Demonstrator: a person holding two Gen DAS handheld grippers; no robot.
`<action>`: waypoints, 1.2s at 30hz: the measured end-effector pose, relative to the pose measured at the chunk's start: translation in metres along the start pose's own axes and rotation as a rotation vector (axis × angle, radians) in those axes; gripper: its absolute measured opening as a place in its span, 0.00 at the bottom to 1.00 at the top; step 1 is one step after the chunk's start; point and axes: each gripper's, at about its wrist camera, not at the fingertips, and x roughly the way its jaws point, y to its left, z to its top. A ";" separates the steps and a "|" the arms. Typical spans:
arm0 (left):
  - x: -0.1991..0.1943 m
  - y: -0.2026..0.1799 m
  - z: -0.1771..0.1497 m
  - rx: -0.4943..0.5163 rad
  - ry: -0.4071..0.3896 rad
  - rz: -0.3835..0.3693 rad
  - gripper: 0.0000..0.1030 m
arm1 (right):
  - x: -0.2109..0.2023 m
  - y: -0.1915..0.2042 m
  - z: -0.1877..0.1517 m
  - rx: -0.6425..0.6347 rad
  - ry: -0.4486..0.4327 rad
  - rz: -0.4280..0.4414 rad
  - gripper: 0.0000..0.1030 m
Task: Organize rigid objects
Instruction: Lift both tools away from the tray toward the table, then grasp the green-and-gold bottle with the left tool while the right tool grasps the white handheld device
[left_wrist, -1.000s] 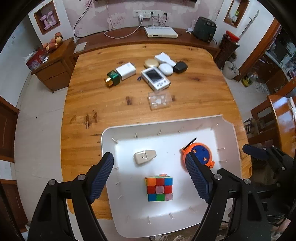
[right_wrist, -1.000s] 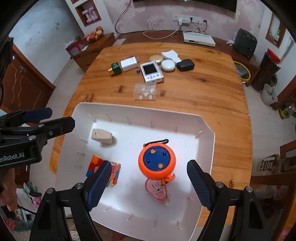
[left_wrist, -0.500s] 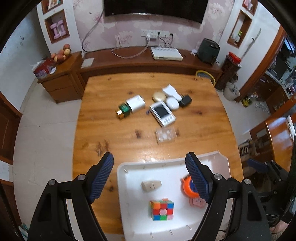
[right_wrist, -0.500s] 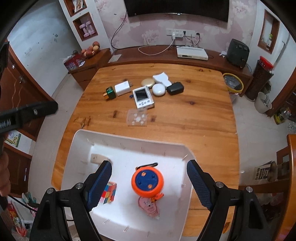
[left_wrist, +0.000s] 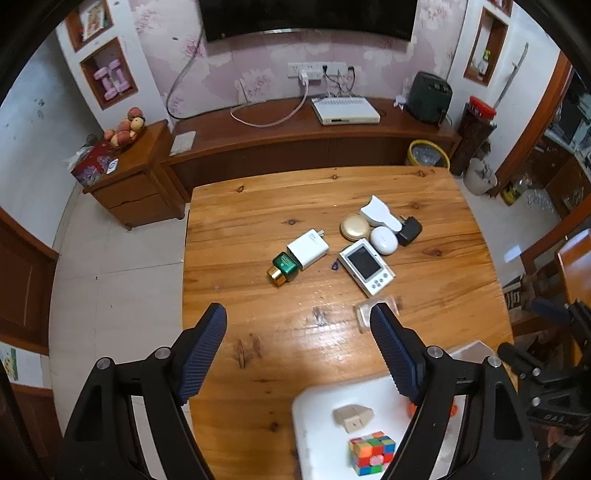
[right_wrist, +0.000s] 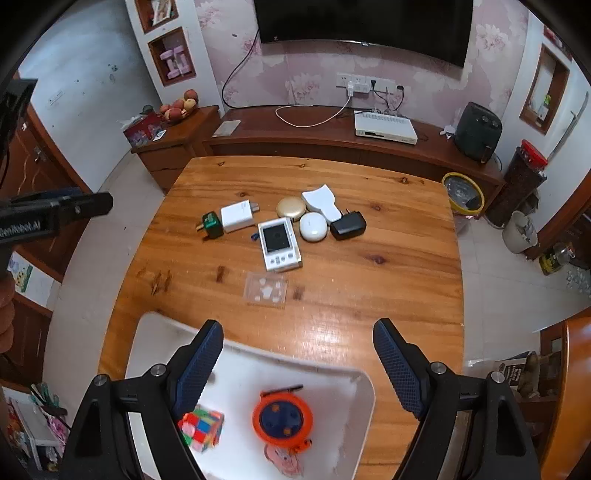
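Right wrist: handheld console (right_wrist: 279, 243) flat; long axis near-far — buttons nearest.

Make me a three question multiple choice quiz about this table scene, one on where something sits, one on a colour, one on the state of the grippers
1. Where is the puzzle cube?
A. in the white tray
B. on the bare table
C. on the floor

2. What colour is the round reel in the tray?
A. green
B. orange with a blue centre
C. white

3. How do the left gripper and right gripper stand?
A. both open, holding nothing
B. both clamped on the cube
C. one holds the reel

Answers: 1 A, it lies on the tray's floor; 2 B, orange rim, blue face; 3 A, jaws apart, nothing between.
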 end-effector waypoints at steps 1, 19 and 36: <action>0.007 0.002 0.005 0.004 0.008 0.000 0.80 | 0.004 -0.001 0.006 0.004 0.003 0.002 0.82; 0.154 0.017 0.031 0.210 0.198 -0.009 0.80 | 0.138 0.007 0.085 0.017 0.086 -0.007 0.82; 0.221 0.019 0.030 0.261 0.239 -0.018 0.80 | 0.247 0.029 0.075 -0.001 0.240 -0.026 0.82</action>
